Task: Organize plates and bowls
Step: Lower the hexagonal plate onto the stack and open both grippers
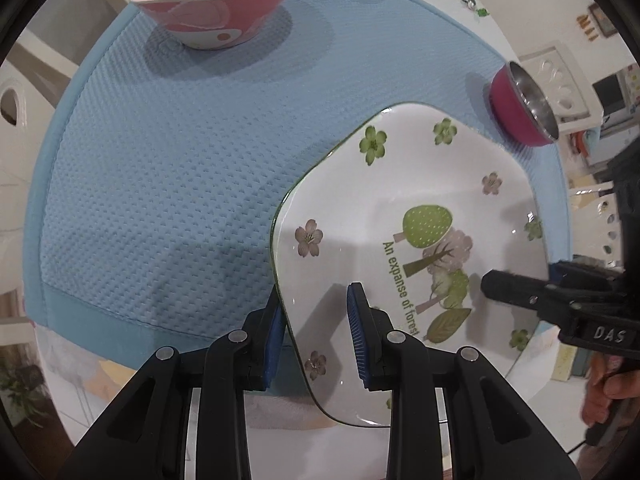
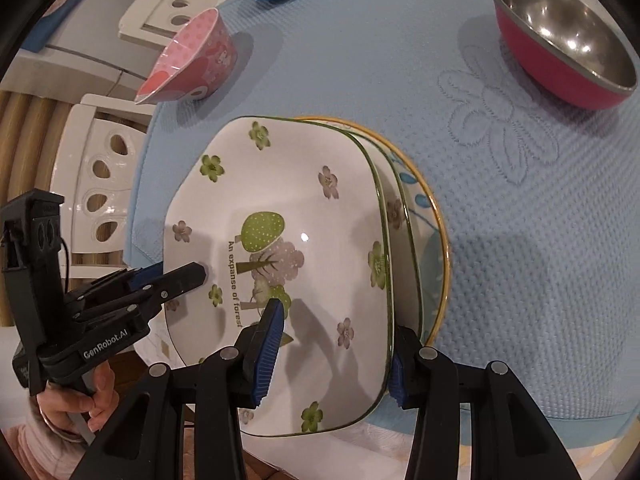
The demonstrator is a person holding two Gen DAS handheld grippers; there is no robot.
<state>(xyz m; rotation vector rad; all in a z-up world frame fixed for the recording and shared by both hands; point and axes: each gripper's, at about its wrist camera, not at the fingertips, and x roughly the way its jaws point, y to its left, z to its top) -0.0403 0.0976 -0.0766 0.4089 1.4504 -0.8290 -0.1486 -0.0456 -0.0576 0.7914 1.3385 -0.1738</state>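
Both grippers — left gripper (image 1: 316,332), right gripper (image 2: 334,356) — pinch opposite rims of the square plate (image 2: 280,220).

Both grippers are black plastic, built of hollowed linkage arms joined by round silver pivot pins, and their fingers (image 1: 357,332) carry ribbed blue pads. At the right edge of the left wrist view the right gripper (image 1: 516,280) shows white "DAS" lettering. At lower left of the right wrist view the left gripper (image 2: 172,276) reads "GenRobot.AI", has a thin black cable, and a pink sleeve (image 2: 36,446) sits below the hand (image 2: 76,402).
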